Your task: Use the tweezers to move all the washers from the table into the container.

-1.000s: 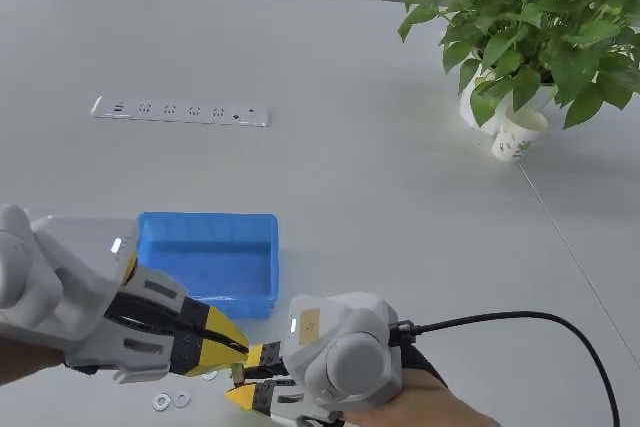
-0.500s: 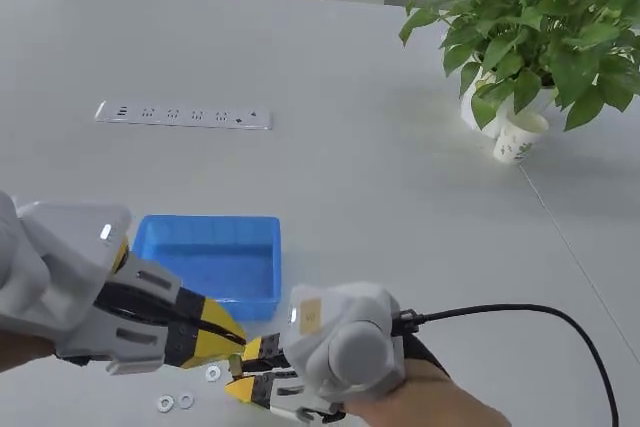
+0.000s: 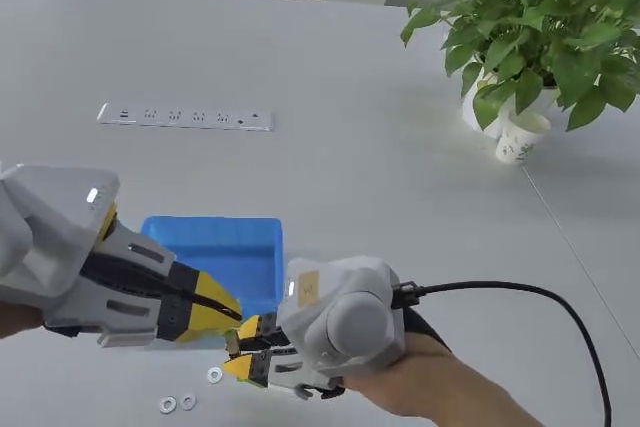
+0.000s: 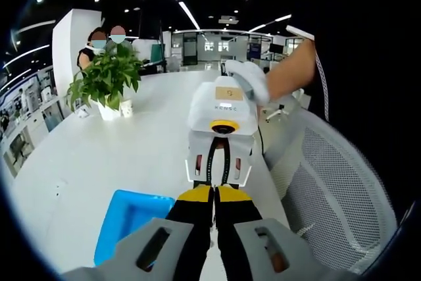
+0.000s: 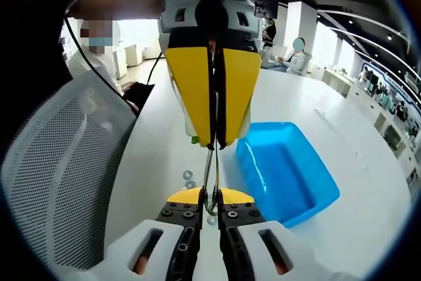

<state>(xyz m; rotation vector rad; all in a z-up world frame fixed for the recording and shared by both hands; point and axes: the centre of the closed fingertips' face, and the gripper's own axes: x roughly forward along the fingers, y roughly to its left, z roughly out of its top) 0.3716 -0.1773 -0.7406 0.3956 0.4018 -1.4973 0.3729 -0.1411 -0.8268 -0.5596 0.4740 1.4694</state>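
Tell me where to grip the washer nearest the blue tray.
Best pinch the small flat silver metal washer across its ring, one tip through the hole, coming from straight above: it lies flat on the white table, leaving no side to grab.

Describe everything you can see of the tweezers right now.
The tweezers are thin, silvery metal, two slim arms lying close together. They span the short gap between the grippers: one end is clamped in the left gripper, the other in the right gripper. They hang above the table beside the blue container. Their tips are hidden.
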